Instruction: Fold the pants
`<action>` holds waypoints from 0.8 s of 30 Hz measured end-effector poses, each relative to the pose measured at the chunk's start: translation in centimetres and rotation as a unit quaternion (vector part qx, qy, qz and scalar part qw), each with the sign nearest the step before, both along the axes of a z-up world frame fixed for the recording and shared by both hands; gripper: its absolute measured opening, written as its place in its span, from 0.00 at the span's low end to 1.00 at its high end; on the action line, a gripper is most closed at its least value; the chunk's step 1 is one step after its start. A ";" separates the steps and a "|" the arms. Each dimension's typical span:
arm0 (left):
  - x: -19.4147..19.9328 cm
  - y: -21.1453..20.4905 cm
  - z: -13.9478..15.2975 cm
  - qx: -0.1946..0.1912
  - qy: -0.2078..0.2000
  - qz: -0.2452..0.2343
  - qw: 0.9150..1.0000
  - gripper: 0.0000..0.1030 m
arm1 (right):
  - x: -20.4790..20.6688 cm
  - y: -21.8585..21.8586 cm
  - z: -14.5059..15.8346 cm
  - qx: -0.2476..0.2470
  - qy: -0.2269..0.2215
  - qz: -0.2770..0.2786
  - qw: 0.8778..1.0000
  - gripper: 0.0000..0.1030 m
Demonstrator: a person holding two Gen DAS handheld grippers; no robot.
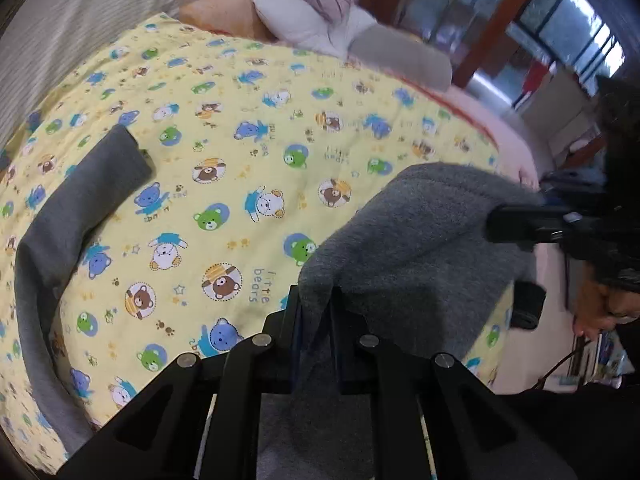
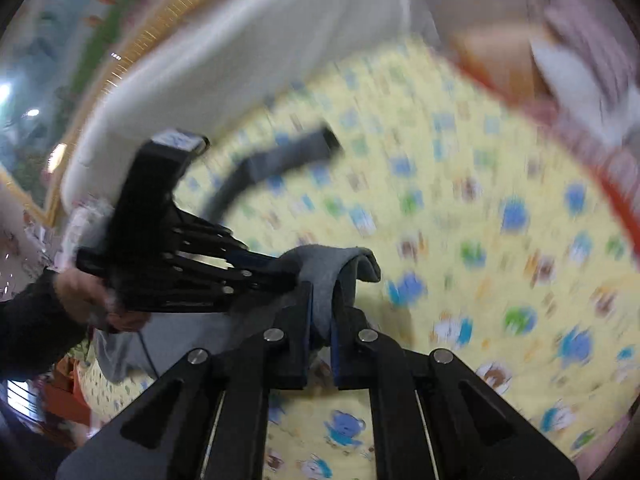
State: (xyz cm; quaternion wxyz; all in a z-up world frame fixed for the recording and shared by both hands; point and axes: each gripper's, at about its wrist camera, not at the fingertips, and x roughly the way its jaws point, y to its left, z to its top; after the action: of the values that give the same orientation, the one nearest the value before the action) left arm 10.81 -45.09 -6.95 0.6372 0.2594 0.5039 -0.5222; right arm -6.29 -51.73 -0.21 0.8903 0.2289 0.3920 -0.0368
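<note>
The grey pants (image 1: 416, 240) lie partly on a yellow bear-print blanket (image 1: 240, 160). One leg (image 1: 80, 208) trails across the blanket at the left. My left gripper (image 1: 316, 300) is shut on a lifted edge of the grey cloth. My right gripper (image 2: 322, 300) is shut on another part of the same edge (image 2: 340, 268). In the left wrist view the right gripper (image 1: 520, 228) comes in from the right, against the raised cloth. In the blurred right wrist view the left gripper (image 2: 280, 276) pinches the cloth right beside mine, and the far leg (image 2: 280, 160) curves over the blanket.
Pillows (image 1: 312, 20) and a grey cushion (image 1: 404, 56) lie at the blanket's far end. A white padded edge (image 2: 240, 64) borders the blanket on one side. A pink edge (image 1: 516, 136) borders the right side. A window with wooden frames (image 1: 560, 28) is beyond.
</note>
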 end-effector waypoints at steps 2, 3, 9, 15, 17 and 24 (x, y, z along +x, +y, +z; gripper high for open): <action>-0.4 0.2 -2.0 0.011 0.019 -0.002 1.000 0.11 | 0.0 0.0 -2.0 -0.005 0.038 0.010 0.999 0.08; -0.7 0.2 -2.9 0.021 0.025 0.002 0.999 0.13 | 0.0 -0.2 -3.5 -0.007 0.072 0.002 0.997 0.11; 3.2 3.3 -0.3 -0.017 0.028 0.092 0.995 0.35 | -0.1 -2.2 -5.5 -0.032 0.146 -0.053 0.987 0.33; 9.1 11.1 1.5 -0.013 -0.002 0.205 0.979 0.44 | 6.6 -3.6 -3.0 -0.004 0.091 -0.028 0.995 0.45; 11.0 14.3 1.8 0.001 -0.011 0.233 0.972 0.49 | 10.6 -3.8 -2.3 0.021 0.069 -0.001 0.997 0.45; 15.4 23.5 0.6 0.038 -0.023 0.312 0.949 0.50 | 23.0 -3.9 -4.0 0.045 0.091 0.055 0.993 0.46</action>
State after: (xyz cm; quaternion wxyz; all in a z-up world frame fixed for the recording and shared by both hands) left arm 26.17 -21.63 -6.31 0.7695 0.1252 0.5642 -0.2718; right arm 16.67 -55.66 -4.23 0.8402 0.2428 0.4848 0.0091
